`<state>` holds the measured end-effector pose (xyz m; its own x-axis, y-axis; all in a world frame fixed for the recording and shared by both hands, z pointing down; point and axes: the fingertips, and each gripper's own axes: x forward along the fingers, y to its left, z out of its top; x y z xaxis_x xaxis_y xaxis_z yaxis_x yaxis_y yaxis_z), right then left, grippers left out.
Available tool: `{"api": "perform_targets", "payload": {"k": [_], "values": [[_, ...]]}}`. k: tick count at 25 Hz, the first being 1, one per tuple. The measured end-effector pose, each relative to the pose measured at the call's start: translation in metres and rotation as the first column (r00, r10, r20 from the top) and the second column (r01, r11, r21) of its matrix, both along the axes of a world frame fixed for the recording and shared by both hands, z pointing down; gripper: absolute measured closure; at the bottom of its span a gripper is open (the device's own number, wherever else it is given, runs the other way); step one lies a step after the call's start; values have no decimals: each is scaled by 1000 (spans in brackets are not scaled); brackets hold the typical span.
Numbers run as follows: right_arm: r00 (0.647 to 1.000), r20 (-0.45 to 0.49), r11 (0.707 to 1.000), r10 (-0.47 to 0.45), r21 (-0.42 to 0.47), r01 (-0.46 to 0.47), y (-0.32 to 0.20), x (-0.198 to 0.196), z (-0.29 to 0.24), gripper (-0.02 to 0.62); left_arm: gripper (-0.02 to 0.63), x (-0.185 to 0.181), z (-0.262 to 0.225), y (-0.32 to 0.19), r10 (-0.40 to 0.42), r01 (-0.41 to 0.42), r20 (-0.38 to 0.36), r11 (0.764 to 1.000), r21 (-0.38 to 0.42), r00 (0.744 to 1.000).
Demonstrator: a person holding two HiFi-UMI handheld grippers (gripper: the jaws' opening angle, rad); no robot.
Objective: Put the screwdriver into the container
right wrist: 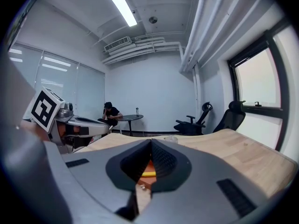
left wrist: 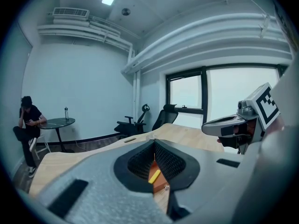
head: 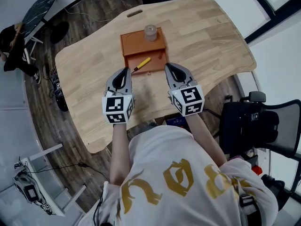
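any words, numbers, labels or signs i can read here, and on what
No readable words, numbers or brands anywhere.
Patterns on left cube and right cube: black-and-white square codes, not text.
Gold shirt print: shapes, not legible as letters.

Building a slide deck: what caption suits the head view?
Left gripper and right gripper, both shut, hover before the orange container where the yellow screwdriver lies.

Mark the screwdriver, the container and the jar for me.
screwdriver (head: pixel 144 62), head view, middle of its yellow handle.
container (head: pixel 136 44), head view, bare orange surface.
jar (head: pixel 150 32), head view, on its top.
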<state>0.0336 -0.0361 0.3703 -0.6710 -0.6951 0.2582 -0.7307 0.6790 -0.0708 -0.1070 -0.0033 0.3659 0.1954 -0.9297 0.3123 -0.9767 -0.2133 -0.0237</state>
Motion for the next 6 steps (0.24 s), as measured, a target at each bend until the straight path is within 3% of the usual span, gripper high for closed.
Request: {"api": "perform_targets", "payload": {"k": [6], "values": [[1000, -3, 1000, -1, -7, 1, -6, -5, 2, 584, 595, -12, 3, -7, -20, 20, -19, 1000, -15, 1000]]}}
